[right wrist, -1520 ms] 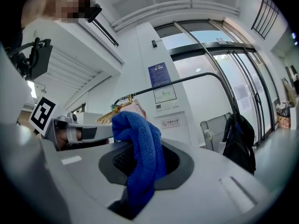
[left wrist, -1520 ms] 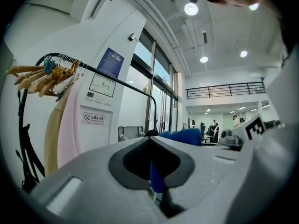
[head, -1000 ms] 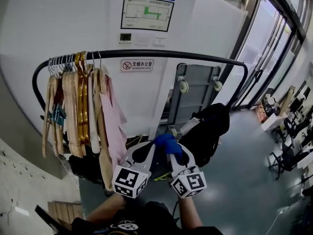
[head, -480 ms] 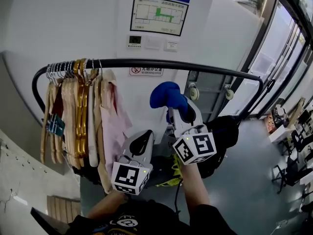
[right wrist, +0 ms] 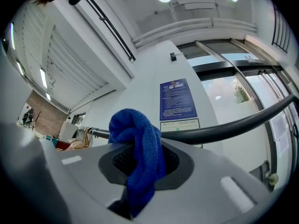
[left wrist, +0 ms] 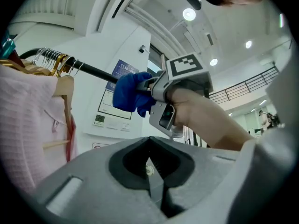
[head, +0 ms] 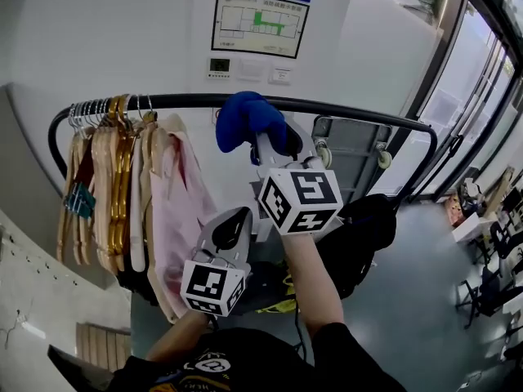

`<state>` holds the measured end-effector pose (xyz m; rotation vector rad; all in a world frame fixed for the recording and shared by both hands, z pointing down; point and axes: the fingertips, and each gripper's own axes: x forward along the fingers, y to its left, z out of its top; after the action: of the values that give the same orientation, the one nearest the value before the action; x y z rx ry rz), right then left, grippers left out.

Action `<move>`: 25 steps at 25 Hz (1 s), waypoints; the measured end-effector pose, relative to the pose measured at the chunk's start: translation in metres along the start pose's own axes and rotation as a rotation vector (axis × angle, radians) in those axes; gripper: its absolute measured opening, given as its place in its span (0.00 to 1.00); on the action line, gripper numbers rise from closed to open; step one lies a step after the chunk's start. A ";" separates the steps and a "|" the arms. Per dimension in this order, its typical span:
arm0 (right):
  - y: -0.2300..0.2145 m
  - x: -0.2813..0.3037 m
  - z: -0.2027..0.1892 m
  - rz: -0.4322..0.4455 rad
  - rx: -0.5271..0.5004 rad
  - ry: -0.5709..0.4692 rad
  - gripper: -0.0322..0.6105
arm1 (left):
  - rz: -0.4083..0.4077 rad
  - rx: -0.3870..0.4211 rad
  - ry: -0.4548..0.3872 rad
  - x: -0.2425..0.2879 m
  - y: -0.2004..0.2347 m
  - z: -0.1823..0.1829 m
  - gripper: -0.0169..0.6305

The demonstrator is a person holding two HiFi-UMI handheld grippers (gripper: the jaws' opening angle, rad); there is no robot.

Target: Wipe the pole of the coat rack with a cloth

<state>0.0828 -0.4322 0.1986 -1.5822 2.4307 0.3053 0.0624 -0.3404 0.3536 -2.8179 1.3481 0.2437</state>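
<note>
Blue cloth (head: 243, 119): bunched, clamped in the jaws of the right gripper (right wrist: 140, 171), held high at the black coat-rack pole (head: 359, 114), just right of the hangers (head: 110, 113).
Pink garment (head: 176, 211): hanging at left.
Left gripper (left wrist: 150, 169): lower and nearer, jaws pressed together, nothing between.
Wall notice (head: 260, 23): far, behind the pole.

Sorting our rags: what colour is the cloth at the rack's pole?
Blue cloth, clearest in the right gripper view.
</note>
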 end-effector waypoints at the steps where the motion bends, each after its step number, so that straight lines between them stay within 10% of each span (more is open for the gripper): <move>1: -0.012 -0.004 0.000 -0.019 0.001 -0.002 0.16 | -0.001 0.000 -0.001 0.001 -0.003 0.000 0.03; 17: -0.269 -0.126 0.024 -0.446 0.104 -0.032 0.17 | -0.019 -0.006 -0.001 0.024 -0.005 0.006 0.03; 25: -0.229 -0.108 0.025 -0.407 -0.045 -0.014 0.16 | -0.019 0.009 0.005 0.028 0.003 0.012 0.03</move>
<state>0.3366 -0.4217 0.1949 -2.0314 2.0359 0.2958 0.0756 -0.3631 0.3377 -2.8242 1.3185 0.2303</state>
